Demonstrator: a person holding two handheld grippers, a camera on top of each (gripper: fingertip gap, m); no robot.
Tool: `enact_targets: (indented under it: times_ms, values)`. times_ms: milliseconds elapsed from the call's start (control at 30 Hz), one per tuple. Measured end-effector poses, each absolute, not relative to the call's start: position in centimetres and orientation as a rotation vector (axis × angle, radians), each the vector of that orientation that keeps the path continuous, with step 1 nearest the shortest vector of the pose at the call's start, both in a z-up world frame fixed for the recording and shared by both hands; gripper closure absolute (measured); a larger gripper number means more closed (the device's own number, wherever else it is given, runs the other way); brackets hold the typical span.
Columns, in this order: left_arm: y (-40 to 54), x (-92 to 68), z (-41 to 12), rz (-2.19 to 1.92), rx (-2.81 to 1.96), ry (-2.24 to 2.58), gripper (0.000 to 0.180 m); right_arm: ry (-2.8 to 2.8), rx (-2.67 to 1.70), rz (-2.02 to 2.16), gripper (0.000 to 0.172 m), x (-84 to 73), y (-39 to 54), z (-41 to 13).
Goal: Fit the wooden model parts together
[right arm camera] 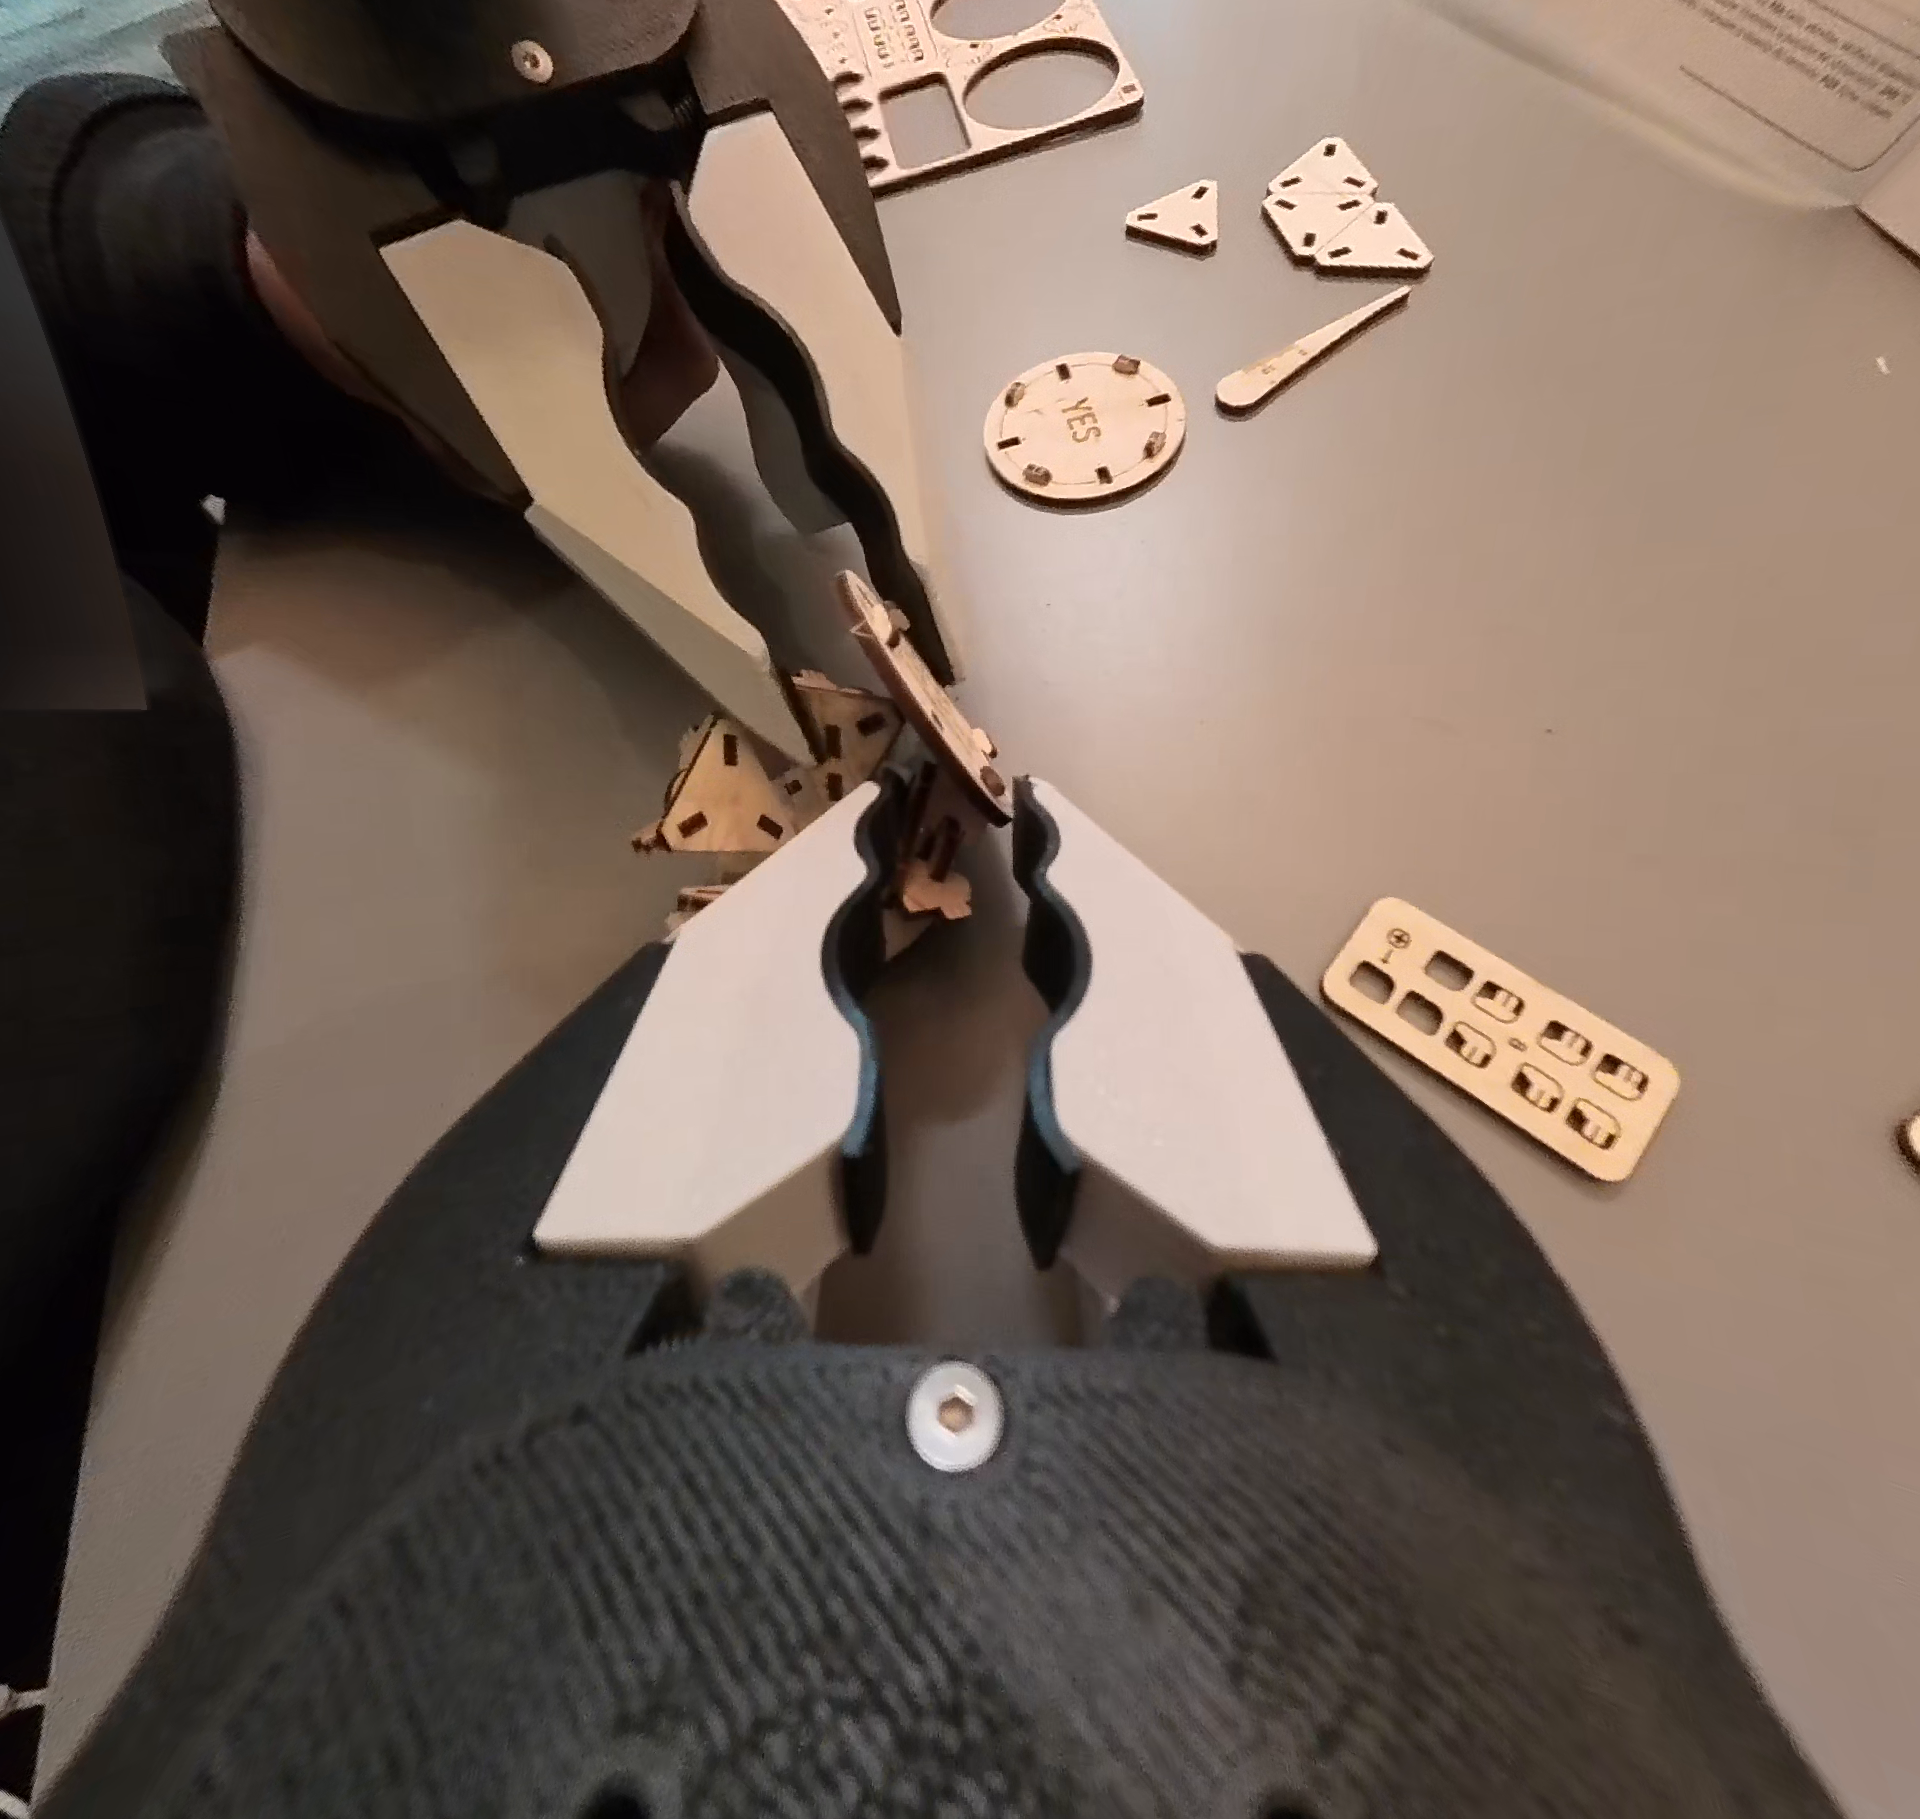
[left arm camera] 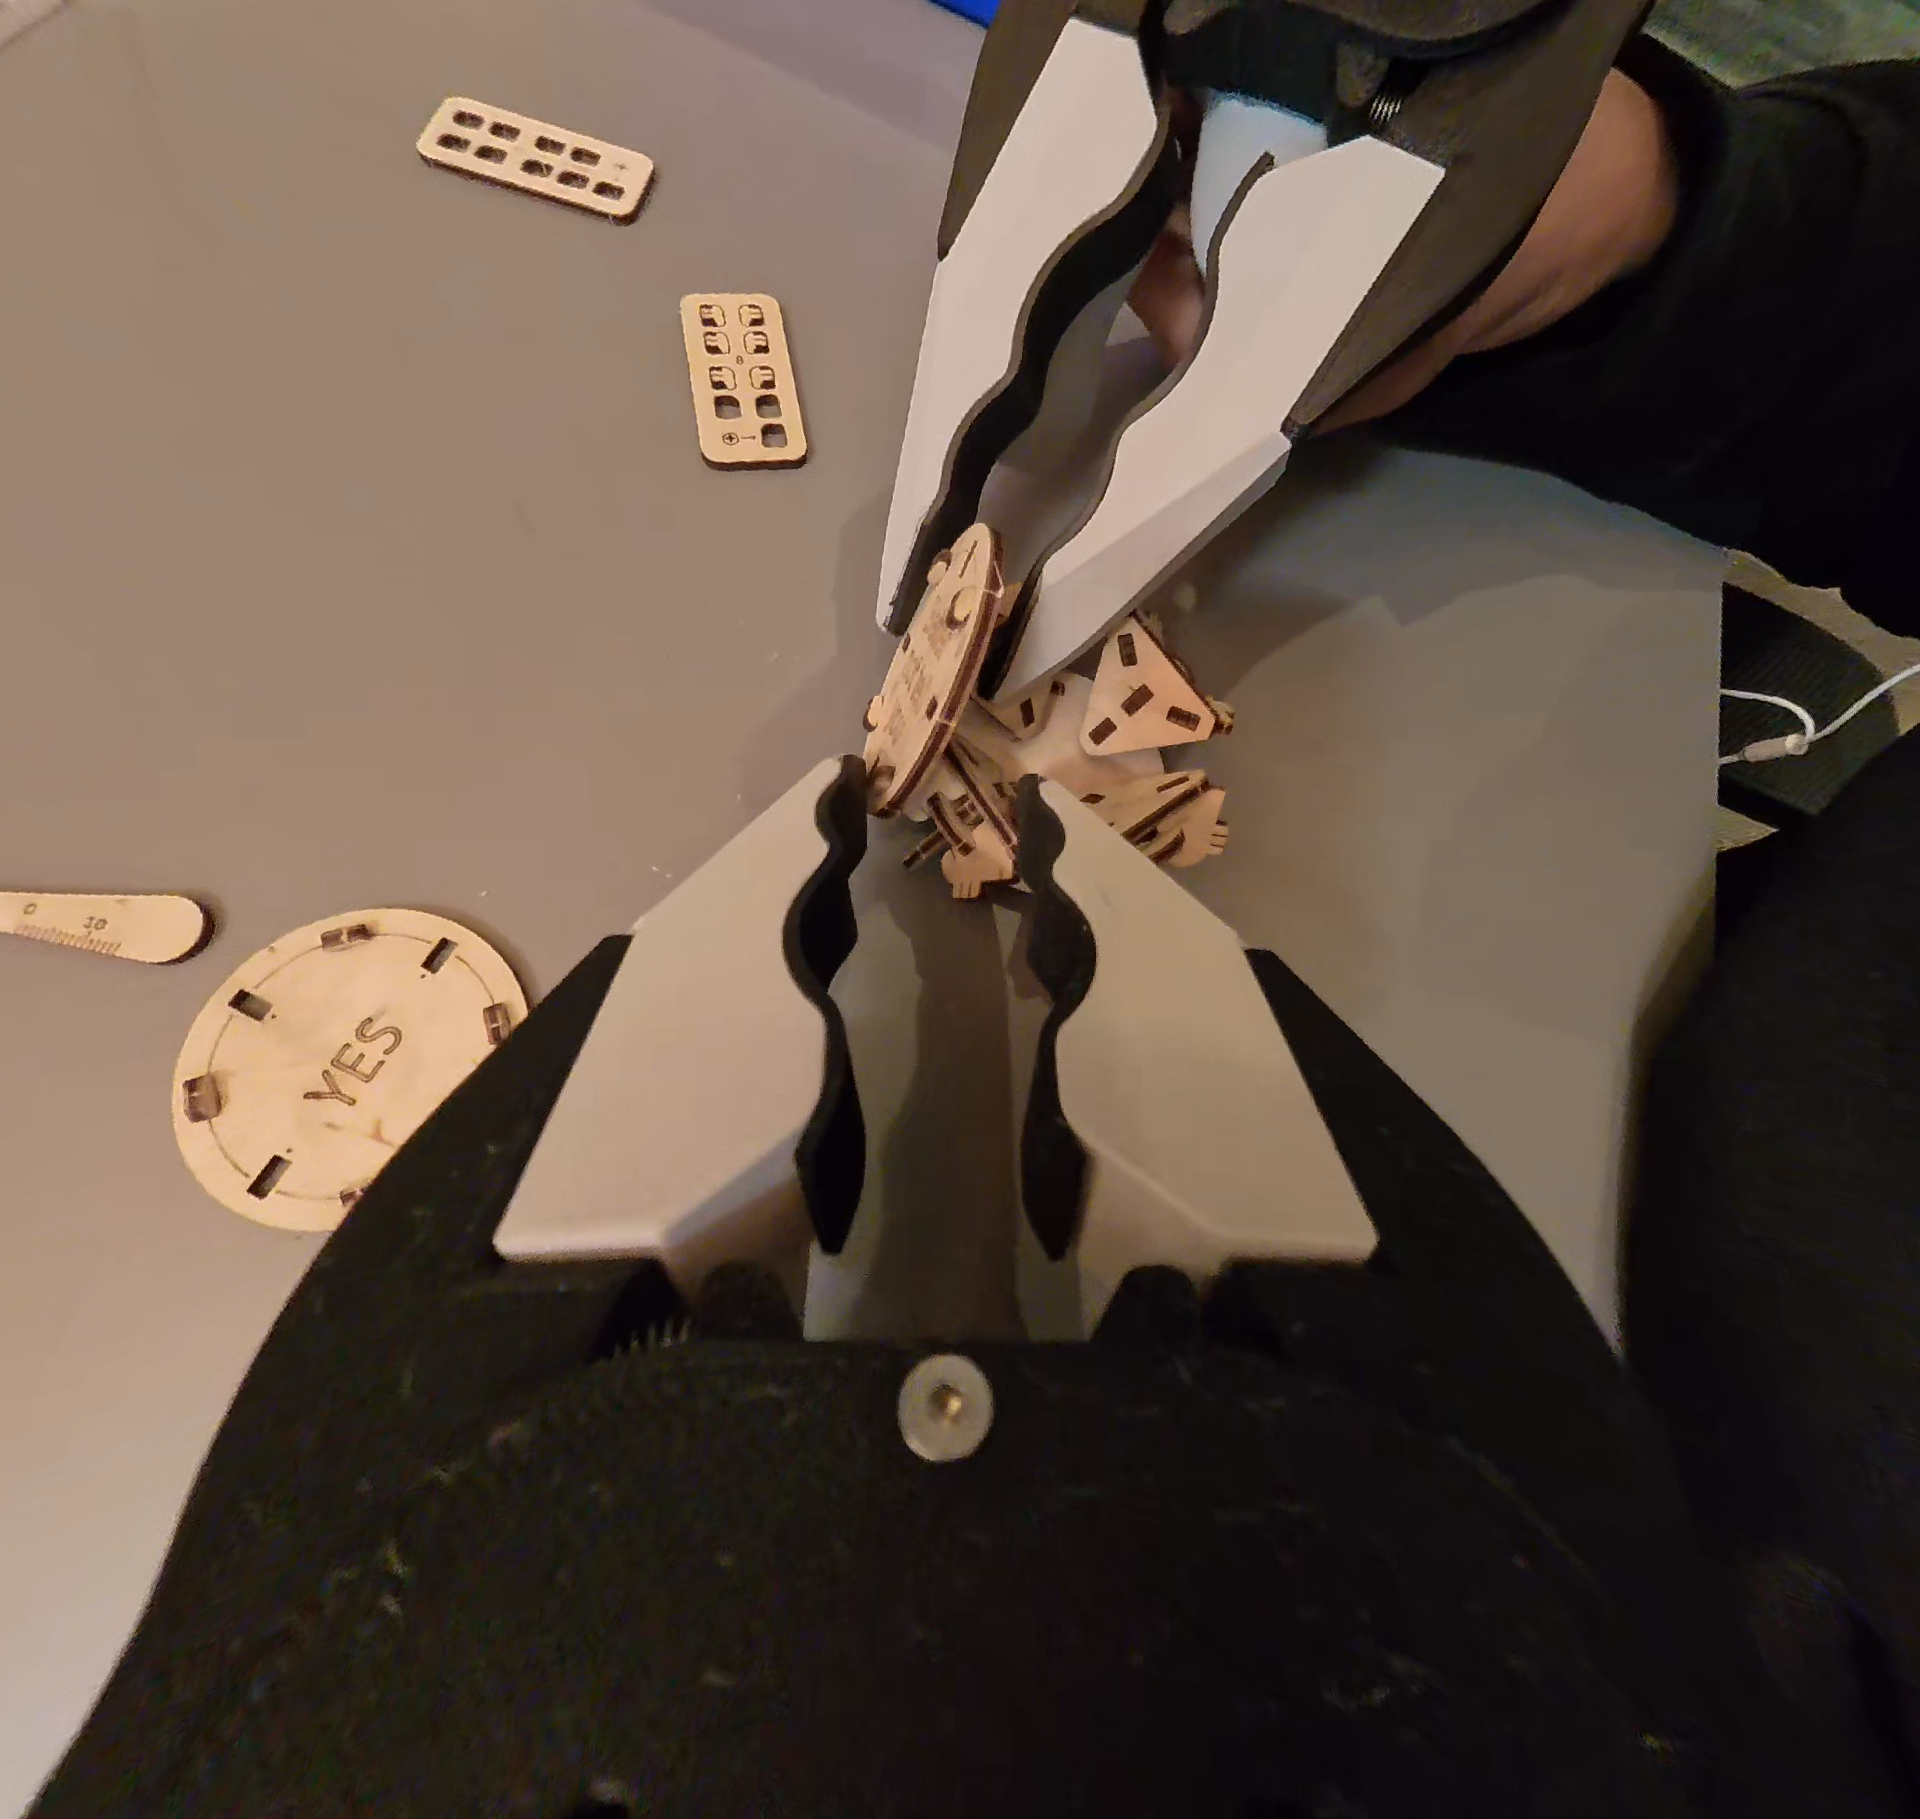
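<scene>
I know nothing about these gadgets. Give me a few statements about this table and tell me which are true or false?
1. Both the left gripper and the right gripper have their fingertips at one small wooden model. True.
2. The table is bright red. False: it is grey.
3. A round wooden disc with slots near its rim lies flat on the table. True.
4. The two slotted rectangular wooden plates are stacked. False: they lie apart, each flat on the table.
</scene>
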State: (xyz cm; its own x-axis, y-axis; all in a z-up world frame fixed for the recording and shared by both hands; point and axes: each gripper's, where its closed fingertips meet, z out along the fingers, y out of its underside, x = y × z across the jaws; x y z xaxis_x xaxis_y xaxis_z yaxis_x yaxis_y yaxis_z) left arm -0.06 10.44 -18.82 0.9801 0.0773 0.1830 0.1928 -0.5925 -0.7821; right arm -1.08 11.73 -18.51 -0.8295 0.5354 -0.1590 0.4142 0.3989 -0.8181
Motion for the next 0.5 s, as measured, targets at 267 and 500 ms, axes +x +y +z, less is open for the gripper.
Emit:
enact_targets:
  times_ms: [267, 500]
  values:
    - [10.44, 0.11, -18.98, -0.15, -2.197, -0.172, 0.152, -2.516, -0.869, 1.426, 0.151, -1.01, 11.75, -18.56]
    - [10.44, 0.16, -19.16, -0.151, -2.208, -0.172, 0.15, -2.51, -0.862, 1.408, 0.151, -1.01, 11.74, -18.63]
